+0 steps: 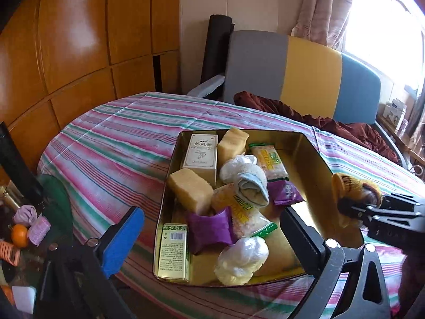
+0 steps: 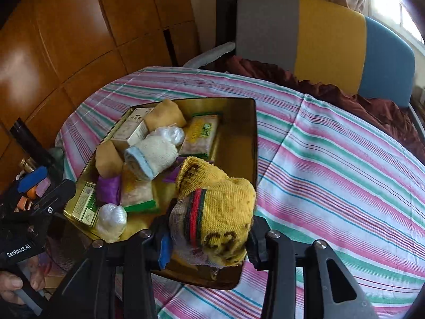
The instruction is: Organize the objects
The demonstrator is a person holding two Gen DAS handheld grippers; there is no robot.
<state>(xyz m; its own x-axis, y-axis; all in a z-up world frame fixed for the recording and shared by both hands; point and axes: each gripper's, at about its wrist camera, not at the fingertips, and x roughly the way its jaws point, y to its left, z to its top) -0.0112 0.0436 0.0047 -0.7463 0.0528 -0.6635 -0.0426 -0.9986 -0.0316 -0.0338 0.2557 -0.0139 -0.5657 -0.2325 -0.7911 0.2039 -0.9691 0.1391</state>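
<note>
A gold tin tray (image 1: 313,164) (image 2: 239,138) sits on the striped tablecloth. It holds a rolled white sock (image 1: 247,178) (image 2: 156,154), yellow sponge blocks (image 1: 191,191), purple packets (image 1: 209,228), snack packs, small boxes and a white plastic ball (image 1: 241,260). My left gripper (image 1: 212,239) (image 2: 45,186) hangs over the tray's near edge, open wide, with nothing between its fingers. My right gripper (image 2: 209,244) (image 1: 350,207) is shut on a rolled yellow sock (image 2: 217,212) (image 1: 348,186) with a red and green band, above the tray's right near corner.
The striped cloth (image 2: 332,159) covers a round table. Behind it stands a chair (image 1: 305,71) with a grey, yellow and blue back and a dark red cloth (image 1: 340,127) on it. Wooden cabinets (image 1: 74,53) fill the left. Clutter with an orange (image 1: 19,235) lies low left.
</note>
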